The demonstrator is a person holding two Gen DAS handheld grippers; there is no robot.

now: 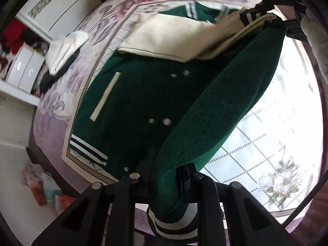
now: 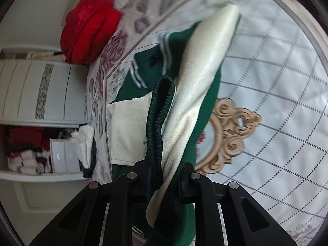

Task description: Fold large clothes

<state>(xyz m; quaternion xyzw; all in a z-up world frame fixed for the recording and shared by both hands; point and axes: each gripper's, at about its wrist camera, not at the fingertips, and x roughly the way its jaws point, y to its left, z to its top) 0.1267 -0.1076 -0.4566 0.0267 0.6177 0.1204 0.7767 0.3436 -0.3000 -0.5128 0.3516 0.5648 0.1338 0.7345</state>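
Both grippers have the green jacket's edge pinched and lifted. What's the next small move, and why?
Probably carry both grips across together and lay the raised side over the buttoned front. The left gripper clamps the striped hem end, the right gripper the sleeve end, and the jacket otherwise lies flat on the bedspread.

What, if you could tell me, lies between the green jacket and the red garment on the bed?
In the right wrist view, only floral bedspread lies between the green jacket and the red garment.

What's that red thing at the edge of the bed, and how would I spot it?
Start from the bed with its floral bedspread, where the green and cream jacket is held up. Beyond the jacket's collar, toward the white cabinet, lies a bunched red garment. It is the only bright red item on the bedspread.
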